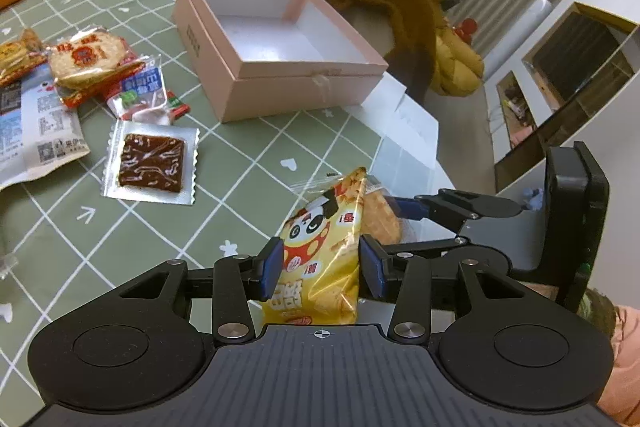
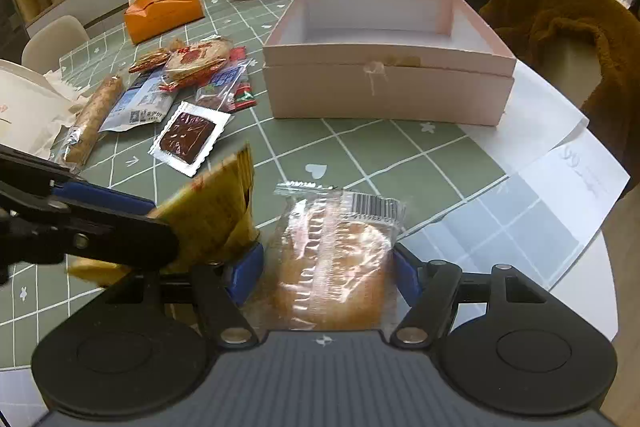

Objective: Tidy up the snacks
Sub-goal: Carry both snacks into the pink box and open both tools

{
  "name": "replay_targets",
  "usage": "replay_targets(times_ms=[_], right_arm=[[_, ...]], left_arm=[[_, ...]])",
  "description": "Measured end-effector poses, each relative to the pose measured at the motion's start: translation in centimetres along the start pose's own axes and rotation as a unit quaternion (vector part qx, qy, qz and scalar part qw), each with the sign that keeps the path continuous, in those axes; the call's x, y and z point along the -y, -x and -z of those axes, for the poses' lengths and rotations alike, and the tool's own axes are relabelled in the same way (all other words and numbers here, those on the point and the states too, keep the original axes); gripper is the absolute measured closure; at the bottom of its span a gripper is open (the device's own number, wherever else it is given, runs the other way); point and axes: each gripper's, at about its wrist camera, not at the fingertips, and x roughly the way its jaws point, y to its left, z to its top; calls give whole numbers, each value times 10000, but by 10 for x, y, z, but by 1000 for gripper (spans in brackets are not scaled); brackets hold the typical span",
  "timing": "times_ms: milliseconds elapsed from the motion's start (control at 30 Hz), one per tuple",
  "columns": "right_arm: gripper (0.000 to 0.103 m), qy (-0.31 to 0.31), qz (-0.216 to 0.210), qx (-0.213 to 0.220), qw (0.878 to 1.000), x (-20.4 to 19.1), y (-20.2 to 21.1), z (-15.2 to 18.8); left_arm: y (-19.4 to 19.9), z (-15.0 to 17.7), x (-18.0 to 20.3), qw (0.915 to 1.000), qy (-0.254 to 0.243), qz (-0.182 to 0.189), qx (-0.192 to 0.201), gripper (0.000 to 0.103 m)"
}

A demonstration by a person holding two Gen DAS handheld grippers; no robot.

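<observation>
1. The left gripper [image 1: 320, 263] has its fingers pinching a yellow snack bag [image 1: 320, 259] above the tabletop [image 1: 248, 155].
2. The right gripper [image 2: 328, 271] has its fingers clamping a clear-wrapped cake [image 2: 332, 267], near the empty pink box [image 2: 384, 91].

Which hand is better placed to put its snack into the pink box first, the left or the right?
Probably left. The left gripper clamps the yellow packet upright, with the open pink box ahead. The right gripper brackets the wrapped cracker, which seems to lie on the tablecloth; its grip is unclear.
</observation>
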Motion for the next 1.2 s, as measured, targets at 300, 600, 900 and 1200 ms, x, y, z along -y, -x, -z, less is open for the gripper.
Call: replay_targets(times_ms=[300, 600, 900, 1200], right_arm=[[35, -375, -17, 99, 9992, 18, 11, -2], [35, -421, 32, 200, 9989, 22, 13, -14], [33, -580, 188, 195, 9980, 47, 22, -9], [28, -260, -180, -107, 9994, 21, 4, -4]], left_arm=[[6, 2, 21, 9967, -813, 35, -82, 56], [-12, 21, 26, 9925, -1088, -432, -362, 52], [-46, 13, 23, 9869, -1125, -1089, -381, 48], [-21, 7, 3, 9945, -317, -999, -39, 67]])
